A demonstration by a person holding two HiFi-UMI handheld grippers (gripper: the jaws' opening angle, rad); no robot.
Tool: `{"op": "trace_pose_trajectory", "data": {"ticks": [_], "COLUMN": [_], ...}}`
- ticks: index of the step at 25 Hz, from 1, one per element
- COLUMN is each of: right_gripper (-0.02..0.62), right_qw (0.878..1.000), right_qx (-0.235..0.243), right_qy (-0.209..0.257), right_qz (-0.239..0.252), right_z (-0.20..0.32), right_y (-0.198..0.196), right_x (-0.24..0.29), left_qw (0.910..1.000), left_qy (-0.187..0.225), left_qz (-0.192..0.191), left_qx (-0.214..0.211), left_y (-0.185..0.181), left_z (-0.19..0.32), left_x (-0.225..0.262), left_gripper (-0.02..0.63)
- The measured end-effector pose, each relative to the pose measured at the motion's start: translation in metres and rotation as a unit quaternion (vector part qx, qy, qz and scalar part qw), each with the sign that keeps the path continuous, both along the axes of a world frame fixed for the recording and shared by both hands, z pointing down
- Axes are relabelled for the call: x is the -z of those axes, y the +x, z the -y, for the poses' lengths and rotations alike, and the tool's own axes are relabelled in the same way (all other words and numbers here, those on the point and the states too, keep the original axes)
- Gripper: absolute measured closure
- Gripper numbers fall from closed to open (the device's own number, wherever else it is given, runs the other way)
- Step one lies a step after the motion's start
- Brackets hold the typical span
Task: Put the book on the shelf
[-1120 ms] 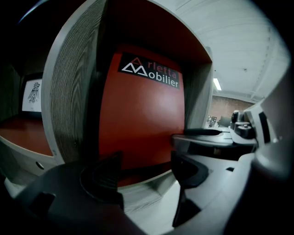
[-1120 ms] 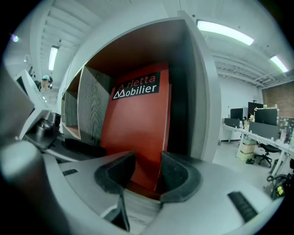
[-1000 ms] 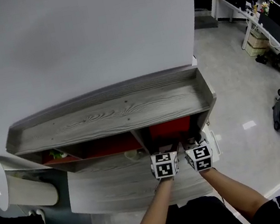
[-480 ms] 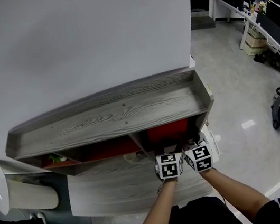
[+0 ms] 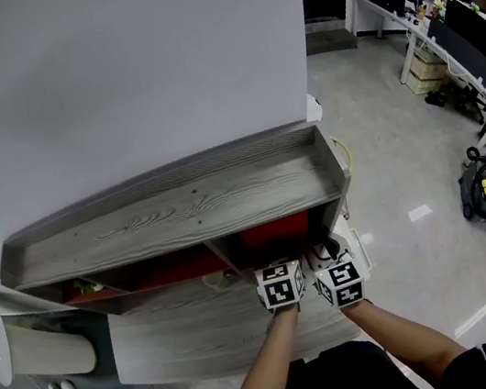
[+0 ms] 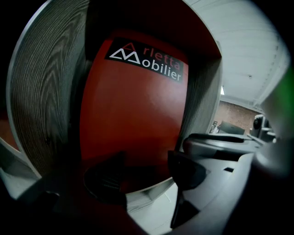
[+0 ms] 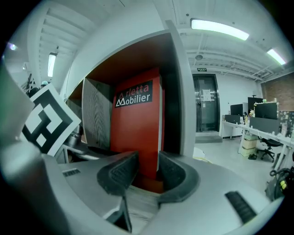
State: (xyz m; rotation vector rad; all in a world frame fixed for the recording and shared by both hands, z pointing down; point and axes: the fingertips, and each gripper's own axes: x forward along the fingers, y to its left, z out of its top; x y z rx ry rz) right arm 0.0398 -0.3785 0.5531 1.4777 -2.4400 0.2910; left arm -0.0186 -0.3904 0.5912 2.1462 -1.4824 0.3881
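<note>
Right gripper view: red book [image 7: 137, 124] upright in rightmost compartment of shelf [image 7: 181, 92], white "Mobilier" lettering on cover. Right gripper [image 7: 144, 172] fingers just been closing, gap now narrow, book's lower edge between them, pads seemingly on it. Left gripper view: left gripper [image 6: 144, 174] fingers just been closing too, yet wide apart; book's lower edge shows between them, no contact visible. Head view: both grippers side by side at compartment mouth; grey wood-grain shelf against white wall [image 5: 110, 73]; desks with monitors [image 5: 457, 11] far right.
</note>
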Motion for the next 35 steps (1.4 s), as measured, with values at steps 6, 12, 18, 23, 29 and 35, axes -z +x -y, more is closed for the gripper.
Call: {"op": "trace_pose_trajectory", "data": {"ticks": [6,12,18,23,29,35], "right_gripper": [0.474,0.474,0.474,0.474,0.474,0.474], "right_qw": [1.0,1.0,1.0,1.0,1.0,0.999], "right_qx": [-0.001,0.001,0.002,0.007,0.016,0.031], "right_qy": [-0.007,-0.01,-0.014,-0.013,-0.014,-0.021], "right_qz": [0.006,0.006,0.009,0.013,0.018,0.03], "right_z": [-0.002,-0.004,-0.007,-0.005,-0.007,-0.012], "right_y": [0.003,0.007,0.009,0.007,0.005,0.009], "right_x": [-0.004,-0.006,-0.008,-0.007,-0.005,-0.005], "left_qw": [1.0,1.0,1.0,0.9999,0.9999,0.9991], "left_qy": [-0.001,-0.004,0.004,0.007,0.011,0.031], "left_qz": [0.001,0.001,0.0,0.001,-0.005,-0.029], "left_qx": [-0.006,-0.003,0.004,0.008,0.011,0.0], "left_y": [0.004,0.0,-0.002,-0.003,-0.005,-0.001], "left_z": [0.011,0.023,0.022,0.02,0.017,0.0], "left_x": [0.002,0.001,0.006,0.007,0.013,0.024], "left_gripper": [0.314,0.314,0.314,0.314,0.314,0.314]}}
